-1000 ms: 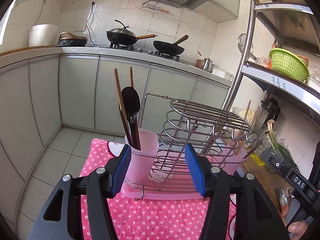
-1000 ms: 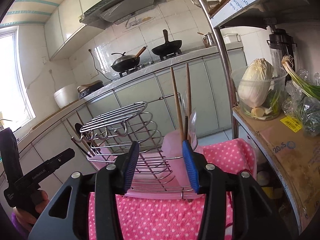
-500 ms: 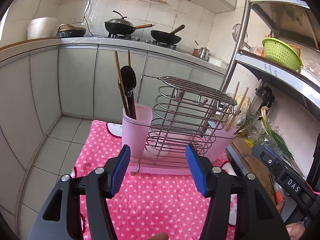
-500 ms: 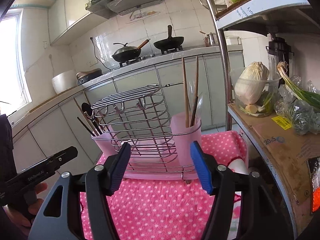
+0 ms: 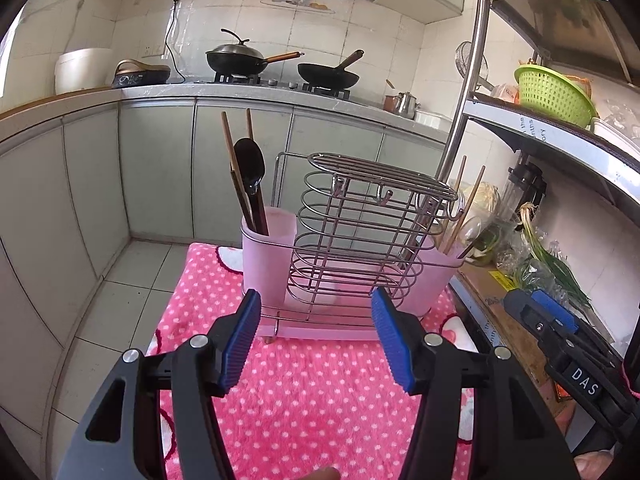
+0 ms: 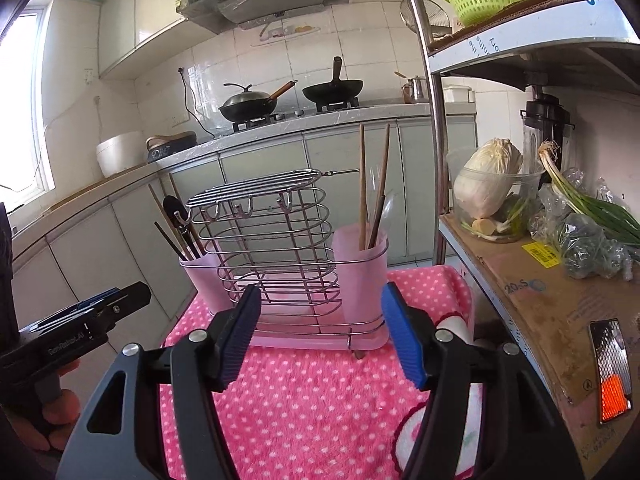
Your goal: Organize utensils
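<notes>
Both the left gripper [image 5: 316,338] and right gripper [image 6: 320,334] gape wide, holding nothing, short of the wire utensil rack [image 5: 360,240] on the pink dotted cloth [image 5: 304,392]; chopsticks [image 6: 372,196] and black spoon [image 5: 250,168] stand in its pink cups, so approach any handle from above, gripping high on the shaft

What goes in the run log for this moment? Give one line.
left gripper: open, empty | right gripper: open, empty | rack: on pink cloth | cups: chopsticks, spoons inside

Utensil rack [image 5: 360,216]: shiny metal wire. Cups [image 5: 268,256]: translucent matt pink plastic. Chopsticks [image 6: 362,184]: wood. Spoon [image 5: 250,168]: glossy black. Cloth [image 5: 312,396]: fuzzy pink, white-dotted. Gripper pads [image 5: 240,336]: ribbed blue.
</notes>
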`<state>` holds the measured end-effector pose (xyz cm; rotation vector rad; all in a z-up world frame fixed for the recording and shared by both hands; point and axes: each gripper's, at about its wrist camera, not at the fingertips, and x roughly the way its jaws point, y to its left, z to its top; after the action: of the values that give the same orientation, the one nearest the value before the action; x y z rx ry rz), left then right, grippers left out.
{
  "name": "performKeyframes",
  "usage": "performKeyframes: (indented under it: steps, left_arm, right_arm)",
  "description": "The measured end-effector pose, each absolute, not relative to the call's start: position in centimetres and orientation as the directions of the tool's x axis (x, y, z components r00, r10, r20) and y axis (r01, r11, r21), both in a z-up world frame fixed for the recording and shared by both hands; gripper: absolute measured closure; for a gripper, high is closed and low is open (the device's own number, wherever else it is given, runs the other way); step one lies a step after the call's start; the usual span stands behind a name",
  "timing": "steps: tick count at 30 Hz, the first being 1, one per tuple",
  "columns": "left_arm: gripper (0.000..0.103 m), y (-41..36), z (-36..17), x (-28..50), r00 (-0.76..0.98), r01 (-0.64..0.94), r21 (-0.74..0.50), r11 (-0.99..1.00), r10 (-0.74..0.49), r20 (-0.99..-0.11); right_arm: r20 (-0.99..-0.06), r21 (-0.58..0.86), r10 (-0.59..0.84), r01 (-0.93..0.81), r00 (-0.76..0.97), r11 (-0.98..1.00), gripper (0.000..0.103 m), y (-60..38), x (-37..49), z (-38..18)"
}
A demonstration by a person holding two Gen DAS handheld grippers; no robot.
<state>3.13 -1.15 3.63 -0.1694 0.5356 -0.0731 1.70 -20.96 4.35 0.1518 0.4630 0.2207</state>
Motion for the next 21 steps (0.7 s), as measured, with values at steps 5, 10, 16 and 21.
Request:
performKeyframes:
  steps: [5, 10, 16, 21]
  left_arm:
    - [0.046, -1.29, 3.69, 3.1, 0.855, 0.023, -0.175, 0.984, -0.111, -0.506]
    - [0.046, -1.61, 3.71, 2.97, 0.854, 0.021, -0.165, 0.986, -0.103, -0.51]
    - [0.046, -1.69, 3.49, 2.88, 0.851, 0.024, -0.163, 0.986, -0.106, -0.514]
    - [0.047, -1.7, 3.46, 2.88, 0.851, 0.025, -0.163, 0.986, -0.106, -0.514]
  right_arm:
    - [-0.435, 0.199, 0.253, -0.181, 0.864, 0.963, 0.04, -20.68, 1.48, 3.99]
    - [-0.441, 0.218, 0.273, -0.193, 0.855, 0.957, 0.04, -20.51, 1.48, 3.97]
    - [-0.441, 0.22, 0.273, -0.192, 0.855, 0.956, 0.04, -20.63, 1.55, 3.97]
    - [-0.445, 0.217, 0.274, -0.194, 0.853, 0.957, 0.04, -20.49, 1.6, 3.93]
